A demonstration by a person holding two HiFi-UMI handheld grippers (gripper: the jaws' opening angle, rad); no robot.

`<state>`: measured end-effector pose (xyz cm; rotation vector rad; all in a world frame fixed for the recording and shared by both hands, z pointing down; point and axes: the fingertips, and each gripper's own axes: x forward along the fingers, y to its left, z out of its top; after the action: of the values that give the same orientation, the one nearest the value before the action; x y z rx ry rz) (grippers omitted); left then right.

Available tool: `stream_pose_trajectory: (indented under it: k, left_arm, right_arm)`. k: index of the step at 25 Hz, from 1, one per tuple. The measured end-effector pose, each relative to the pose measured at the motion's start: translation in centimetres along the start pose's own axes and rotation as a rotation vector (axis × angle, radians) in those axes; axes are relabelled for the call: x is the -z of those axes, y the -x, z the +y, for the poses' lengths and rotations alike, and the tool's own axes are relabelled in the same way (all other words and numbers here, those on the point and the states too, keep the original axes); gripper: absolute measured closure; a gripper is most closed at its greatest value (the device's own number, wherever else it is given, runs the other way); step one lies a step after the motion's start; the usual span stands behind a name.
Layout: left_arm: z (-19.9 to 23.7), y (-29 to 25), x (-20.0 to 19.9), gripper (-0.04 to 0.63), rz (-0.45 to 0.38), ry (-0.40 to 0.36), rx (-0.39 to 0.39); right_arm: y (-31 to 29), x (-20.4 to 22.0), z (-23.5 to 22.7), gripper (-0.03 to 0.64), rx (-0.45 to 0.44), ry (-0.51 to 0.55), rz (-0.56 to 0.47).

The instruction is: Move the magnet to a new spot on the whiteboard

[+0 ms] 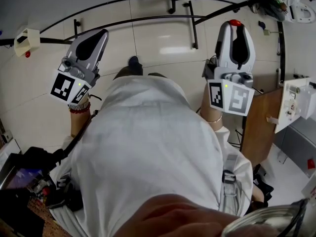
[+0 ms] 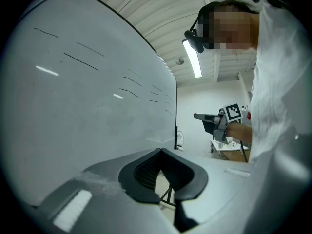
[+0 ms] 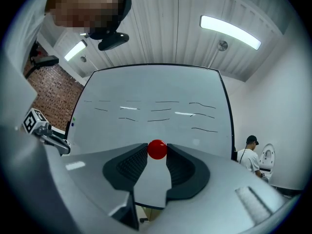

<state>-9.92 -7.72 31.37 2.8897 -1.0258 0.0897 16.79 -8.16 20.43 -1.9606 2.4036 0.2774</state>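
Clutching the red magnet [image 3: 157,149] between its jaw tips, the right gripper [image 3: 157,153] holds it in the air facing the line-marked whiteboard [image 3: 156,89]. The left gripper [image 2: 160,151], jaws closed on nothing, is alongside the board.

No legible text anywhere; only unreadable thin strokes [image 3: 161,110] on the whiteboard [image 3: 156,84]

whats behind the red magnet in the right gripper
The whiteboard, with a few thin black lines on it, stands behind the magnet. The patch of board straight behind the magnet is covered, so any mark there can't be seen.
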Motion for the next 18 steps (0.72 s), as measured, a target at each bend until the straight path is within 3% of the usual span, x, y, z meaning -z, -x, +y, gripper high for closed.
stream_pose_trajectory:
  k: [7, 18]
  left_arm:
    - [-9.8, 2.0, 0.5, 0.591, 0.000, -0.023, -0.052]
    - [-10.2, 5.2, 2.7, 0.591, 0.013, 0.008, -0.084]
  right_arm:
    - [9.4, -0.2, -2.5, 0.494, -0.064, -0.035, -0.026]
    - [11.1, 1.8, -0.5, 0.494, -0.086, -0.084, -0.011]
